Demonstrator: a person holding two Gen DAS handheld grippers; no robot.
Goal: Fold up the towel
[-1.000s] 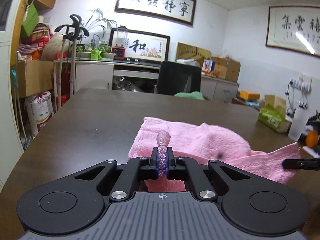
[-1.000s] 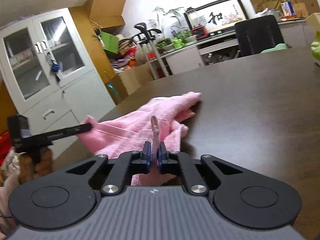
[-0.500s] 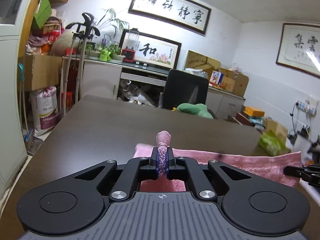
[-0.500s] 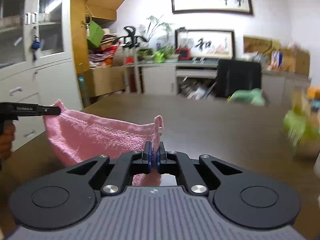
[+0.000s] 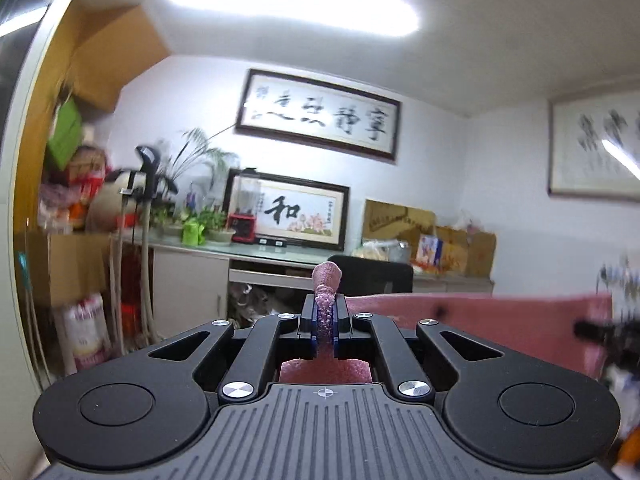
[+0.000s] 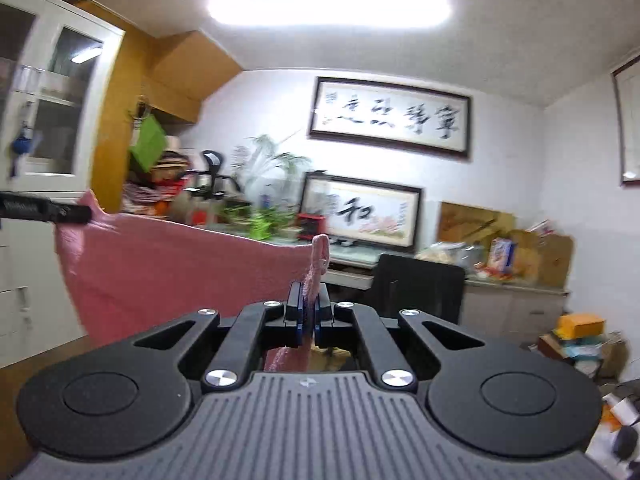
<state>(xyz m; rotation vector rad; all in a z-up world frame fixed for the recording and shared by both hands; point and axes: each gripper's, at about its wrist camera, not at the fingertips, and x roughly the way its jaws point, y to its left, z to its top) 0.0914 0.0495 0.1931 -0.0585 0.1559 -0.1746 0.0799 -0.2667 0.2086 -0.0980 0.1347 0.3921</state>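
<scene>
The pink towel [image 5: 480, 328] is stretched in the air between the two tongs, each pinching one top corner. The left tongs [image 5: 325, 318] are closed narrow on a corner, a small tuft of cloth poking up above the pads; from there the towel's top edge runs off to the right as a taut, nearly level band to the right tongs [image 5: 592, 330], which show blurred at the right margin. In the right wrist view, the right tongs [image 6: 307, 312] are likewise clamped narrow on a corner with a loop of fabric standing above them, and the cloth spreads leftward as a hanging sheet [image 6: 168, 272] up to the black tip of the left tongs [image 6: 60, 213] at the far left.

Both tongs point roughly level toward the far wall, held side by side and well apart, with the towel's width between them.

A strip of dark worktop [image 6: 48, 360] shows at lower left below the hanging cloth. Whether the towel's lower edge touches it cannot be told.
</scene>
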